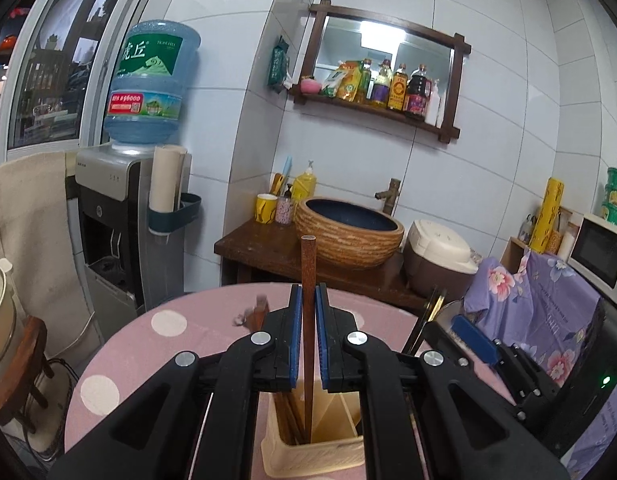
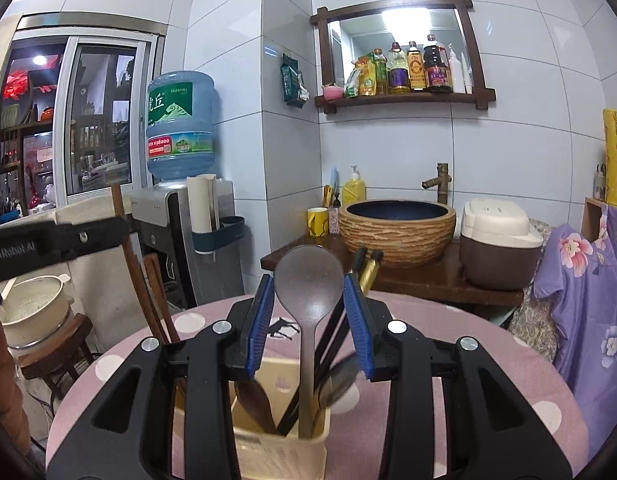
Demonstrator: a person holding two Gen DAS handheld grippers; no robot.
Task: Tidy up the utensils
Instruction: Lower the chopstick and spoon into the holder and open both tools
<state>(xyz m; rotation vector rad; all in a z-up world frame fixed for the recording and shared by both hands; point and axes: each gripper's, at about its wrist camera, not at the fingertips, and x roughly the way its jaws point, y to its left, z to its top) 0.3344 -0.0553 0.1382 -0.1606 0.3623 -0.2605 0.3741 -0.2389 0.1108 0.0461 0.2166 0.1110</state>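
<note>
A cream utensil holder (image 1: 308, 452) stands on the pink dotted table (image 1: 180, 340). My left gripper (image 1: 307, 300) is shut on a brown wooden chopstick (image 1: 308, 264), held upright with its lower end inside the holder beside other wooden sticks. In the right wrist view my right gripper (image 2: 308, 292) is open above the same holder (image 2: 280, 448). A grey spoon (image 2: 308, 280) stands upright between its fingers without touching them. Black chopsticks (image 2: 328, 340) and a brown wooden spoon (image 2: 254, 404) also stand in the holder. The left gripper shows at the left edge (image 2: 60, 236).
A water dispenser (image 1: 120, 216), a wooden stand with a basin (image 1: 348, 232), and a rice cooker (image 1: 440, 256) stand behind the table. A purple floral cloth (image 1: 548, 312) covers furniture at the right. A stool with a pot (image 2: 40, 312) stands at the left.
</note>
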